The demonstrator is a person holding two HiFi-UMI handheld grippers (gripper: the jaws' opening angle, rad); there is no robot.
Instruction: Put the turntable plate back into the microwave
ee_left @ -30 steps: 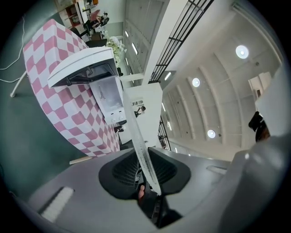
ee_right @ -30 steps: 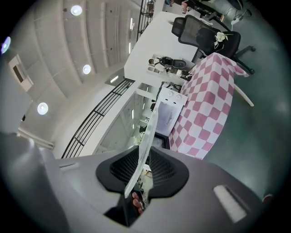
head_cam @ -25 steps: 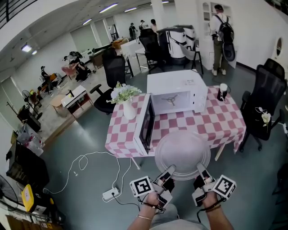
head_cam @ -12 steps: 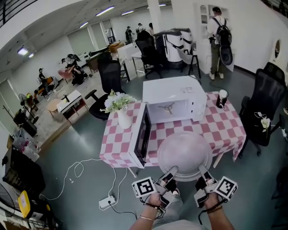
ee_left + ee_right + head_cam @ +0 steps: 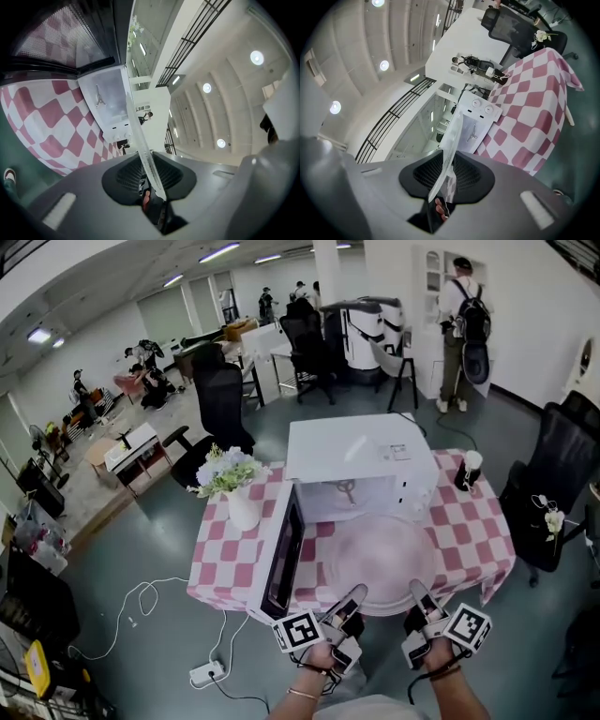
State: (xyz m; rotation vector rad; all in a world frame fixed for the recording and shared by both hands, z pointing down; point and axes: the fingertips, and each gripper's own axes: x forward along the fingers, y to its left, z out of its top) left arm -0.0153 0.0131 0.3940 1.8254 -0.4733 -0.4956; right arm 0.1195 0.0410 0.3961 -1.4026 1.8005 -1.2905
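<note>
In an open office, a checked table (image 5: 469,532) bears the open microwave (image 5: 361,448). My left tool (image 5: 352,602) and right tool (image 5: 419,595) clamp the near rim of the turntable plate (image 5: 380,557), which lies flat before the microwave's mouth.

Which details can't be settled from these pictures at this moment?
- Inside of the microwave, head view: largely hidden by its own top and the glass plate.
- Markings on its dials, right gripper view: too small.
- What the cup holds, head view: too small.
- The glass plate's outline, both gripper views: seen edge-on only.
</note>
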